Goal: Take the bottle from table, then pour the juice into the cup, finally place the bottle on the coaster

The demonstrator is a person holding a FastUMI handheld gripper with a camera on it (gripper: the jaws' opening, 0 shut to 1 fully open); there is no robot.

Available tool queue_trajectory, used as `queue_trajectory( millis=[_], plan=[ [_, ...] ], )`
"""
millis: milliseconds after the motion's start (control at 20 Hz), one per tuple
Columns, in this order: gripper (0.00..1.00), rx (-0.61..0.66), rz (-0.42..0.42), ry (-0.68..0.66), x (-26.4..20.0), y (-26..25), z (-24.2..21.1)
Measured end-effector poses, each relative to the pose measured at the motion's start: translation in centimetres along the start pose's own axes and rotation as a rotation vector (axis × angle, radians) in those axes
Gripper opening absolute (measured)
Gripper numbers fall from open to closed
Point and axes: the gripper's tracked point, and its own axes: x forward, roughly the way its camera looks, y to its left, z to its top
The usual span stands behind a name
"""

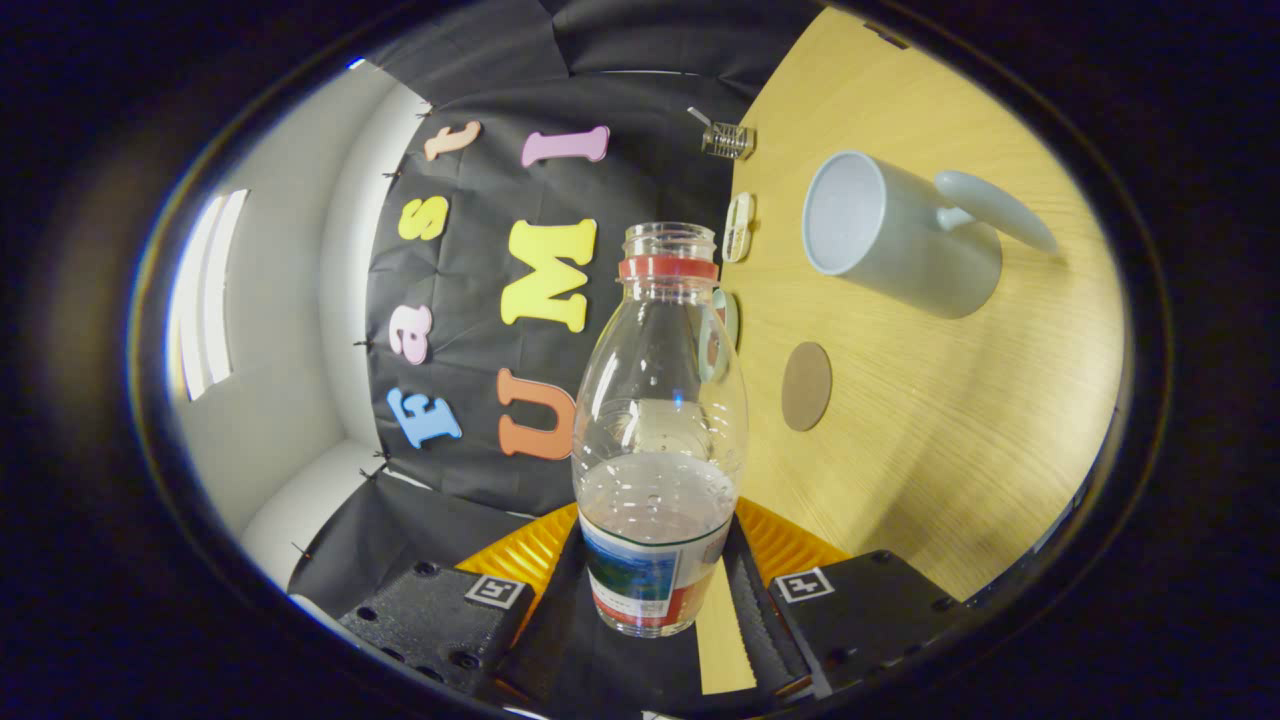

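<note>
My gripper [655, 600] is shut on a clear plastic bottle [660, 400], both black fingers pressing its labelled lower part. The bottle has a red neck ring and an open mouth without a cap. Some pale liquid sits in the part nearest the fingers. The view is rolled, so the wooden table [950, 430] stands like a wall beside the bottle, which runs about parallel to it. A white mug [900, 240] with a handle stands on the table beyond the bottle's mouth and to the side. A round brown coaster [806, 385] lies between the mug and the fingers.
A small clear ridged object [727, 140] sits at the table's far edge by the black cloth wall. A pale flat piece [738, 228] lies along the same edge, just past the bottle's mouth. Bare wood spreads around the coaster and mug.
</note>
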Motion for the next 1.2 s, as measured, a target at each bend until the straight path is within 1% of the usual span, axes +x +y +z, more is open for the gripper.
queue_trajectory(
  millis=[100,300,450,1000,1200],
  plan=[
    [0.76,0.022,-0.011,-0.001,0.1,0.2,0.1],
    [0.76,0.073,0.004,-0.004,0.8,1.1,1.0],
    [0.76,0.109,0.001,-0.005,1.7,1.8,1.3],
    [0.76,0.206,-0.006,0.006,1.4,2.7,1.4],
    [0.75,0.253,0.003,-0.001,1.8,3.2,2.1]
  ],
)
